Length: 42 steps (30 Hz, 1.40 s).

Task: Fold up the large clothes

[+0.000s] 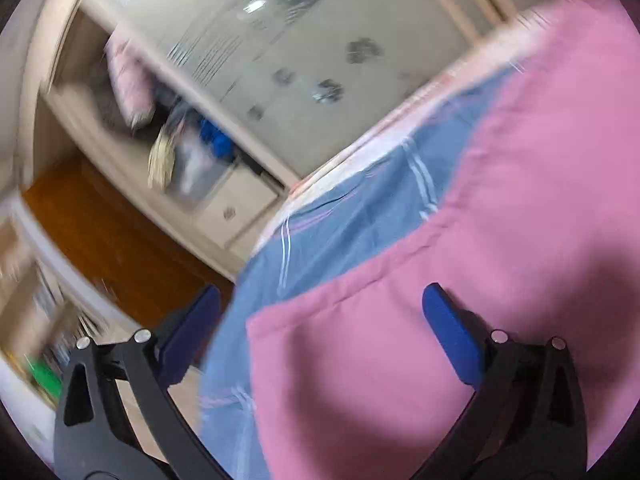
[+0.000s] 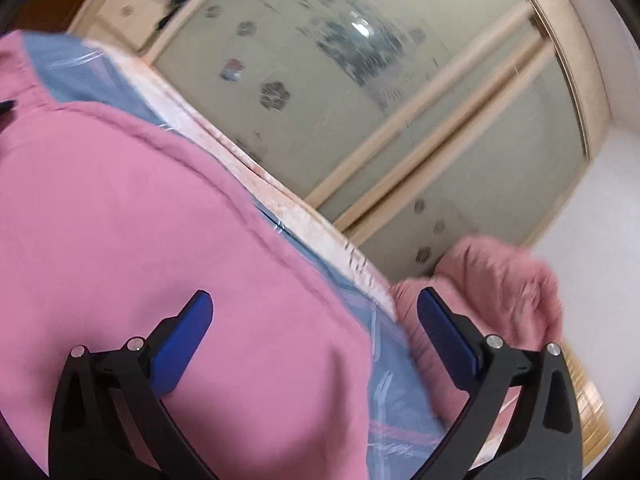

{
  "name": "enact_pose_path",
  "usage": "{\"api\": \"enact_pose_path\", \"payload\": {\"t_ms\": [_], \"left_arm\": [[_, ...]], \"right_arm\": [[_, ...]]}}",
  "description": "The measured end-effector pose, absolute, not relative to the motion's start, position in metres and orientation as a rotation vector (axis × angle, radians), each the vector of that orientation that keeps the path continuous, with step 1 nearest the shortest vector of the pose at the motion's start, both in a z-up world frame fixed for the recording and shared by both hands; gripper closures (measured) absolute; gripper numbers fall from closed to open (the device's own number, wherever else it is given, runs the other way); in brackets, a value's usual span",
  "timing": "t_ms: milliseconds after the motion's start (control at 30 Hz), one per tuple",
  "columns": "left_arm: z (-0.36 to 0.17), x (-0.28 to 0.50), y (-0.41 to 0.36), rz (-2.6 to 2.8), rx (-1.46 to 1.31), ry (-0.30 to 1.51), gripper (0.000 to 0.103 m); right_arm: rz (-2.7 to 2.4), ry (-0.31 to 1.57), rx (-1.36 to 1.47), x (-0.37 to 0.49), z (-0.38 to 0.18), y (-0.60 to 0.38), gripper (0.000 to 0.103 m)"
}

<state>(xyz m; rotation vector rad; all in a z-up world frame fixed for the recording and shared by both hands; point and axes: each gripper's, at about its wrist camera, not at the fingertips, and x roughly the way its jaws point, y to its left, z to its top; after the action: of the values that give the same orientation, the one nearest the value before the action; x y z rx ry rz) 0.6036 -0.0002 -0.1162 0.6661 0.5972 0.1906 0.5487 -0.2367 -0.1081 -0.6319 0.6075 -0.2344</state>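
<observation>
A large pink garment lies spread on a blue striped bedsheet. In the left wrist view my left gripper is open above the garment's hemmed corner, holding nothing. In the right wrist view the same pink garment fills the left half, on the blue sheet. My right gripper is open above the garment's right edge, holding nothing. Both views are tilted and blurred.
A wardrobe with frosted sliding doors stands beyond the bed, also in the right wrist view. A crumpled pink garment lies off the bed's far side. Brown wooden floor and cluttered shelves are at left.
</observation>
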Motion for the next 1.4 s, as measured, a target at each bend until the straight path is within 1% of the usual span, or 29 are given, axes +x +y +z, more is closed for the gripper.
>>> {"api": "enact_pose_path", "payload": {"t_ms": [67,133,233,300,367,433,500,567,667,733,933,1100,1200,1300,1400], "left_arm": [[-0.107,0.611,0.026,0.255,0.558,0.585,0.002],[-0.086,0.606,0.053,0.291,0.433,0.529,0.002],[-0.047,0.576,0.086,0.255,0.247,0.467,0.002],[-0.025,0.537,0.096,0.212,0.178,0.431,0.002],[-0.007,0.475,0.1,0.157,0.121,0.397,0.002],[0.001,0.413,0.096,0.068,0.085,0.419,0.002],[0.001,0.346,0.093,-0.002,0.049,0.462,0.002],[-0.003,0.3,0.088,-0.037,0.027,0.491,0.002],[-0.012,0.229,0.086,-0.066,0.002,0.527,0.002],[-0.019,0.193,0.082,-0.083,-0.005,0.526,0.002],[-0.023,0.125,0.067,-0.088,0.037,0.485,0.002],[-0.02,0.105,0.063,-0.114,0.01,0.448,0.002],[-0.019,0.094,0.059,-0.103,-0.006,0.434,0.002],[-0.021,0.091,0.05,-0.079,0.048,0.441,0.002],[-0.024,0.094,0.046,-0.067,0.08,0.464,0.002]], "right_arm": [[-0.294,0.642,-0.513,0.555,-0.108,-0.261,0.001],[-0.335,0.653,-0.384,0.55,-0.1,-0.284,0.001],[-0.286,0.558,-0.185,0.5,-0.068,-0.304,0.001],[-0.238,0.503,-0.115,0.461,-0.049,-0.302,0.001],[-0.181,0.467,-0.033,0.4,-0.034,-0.304,0.001],[-0.152,0.48,0.065,0.335,-0.021,-0.305,0.001],[-0.105,0.486,0.141,0.288,-0.012,-0.305,0.001],[-0.082,0.491,0.186,0.23,-0.005,-0.298,0.001],[-0.065,0.508,0.202,0.169,-0.004,-0.292,0.001],[-0.078,0.524,0.177,0.145,-0.004,-0.288,0.001],[-0.092,0.462,0.107,0.082,0.004,-0.272,0.001],[-0.078,0.48,0.086,0.071,0.004,-0.266,0.001],[-0.087,0.442,0.066,0.056,0.01,-0.26,0.001],[-0.096,0.435,0.035,0.051,0.013,-0.252,0.001],[-0.115,0.472,0.014,0.057,0.009,-0.245,0.001]]}}
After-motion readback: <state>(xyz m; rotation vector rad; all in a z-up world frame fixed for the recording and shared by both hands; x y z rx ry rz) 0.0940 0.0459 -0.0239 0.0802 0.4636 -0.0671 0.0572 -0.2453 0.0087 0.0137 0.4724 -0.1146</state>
